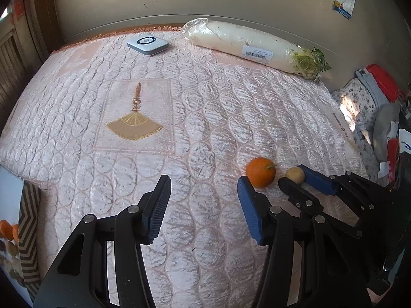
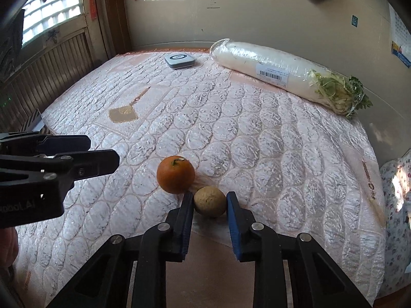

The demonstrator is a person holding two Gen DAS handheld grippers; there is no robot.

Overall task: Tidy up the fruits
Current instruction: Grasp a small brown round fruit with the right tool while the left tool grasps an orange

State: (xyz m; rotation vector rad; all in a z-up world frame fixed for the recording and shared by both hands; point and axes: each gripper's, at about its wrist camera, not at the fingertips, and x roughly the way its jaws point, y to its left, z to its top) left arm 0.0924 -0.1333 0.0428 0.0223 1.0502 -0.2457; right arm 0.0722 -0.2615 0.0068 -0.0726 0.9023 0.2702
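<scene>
Quilted pink fabric covers the bed (image 1: pixel 205 118), which carries every item in the left wrist view. The left gripper (image 1: pixel 204 205) hangs above the cover near its front edge with the jaws released and nothing between them; its right pad stands just beside the orange (image 1: pixel 260 175), apart from it, probably so that this fruit can be taken next. The orange sits toward the front right corner of the bed, stem up. Just to its right lies a small tan fruit (image 1: pixel 295 174), likely a longan or similar, bracketed by the right gripper (image 1: pixel 299 179). A plastic-wrapped daikon radish (image 1: pixel 254 48) lies along the far edge by the wall, and a flat grey device (image 1: pixel 147 43) rests near the far edge, both well apart from the fruit. At the left border a printed picture of fruit (image 1: pixel 9 243) shows; its role cannot be told.

Right wrist view: the right gripper (image 2: pixel 209 202) straddles the tan fruit (image 2: pixel 210 201), one blue pad on each side. The pads look to be touching or nearly touching the skin; full clamping cannot be confirmed. The orange (image 2: pixel 176 174) touches or nearly touches the tan fruit from behind-left, so a narrow jaw spread avoids nudging it. The left gripper (image 2: pixel 102 154) enters from the left edge.
</scene>
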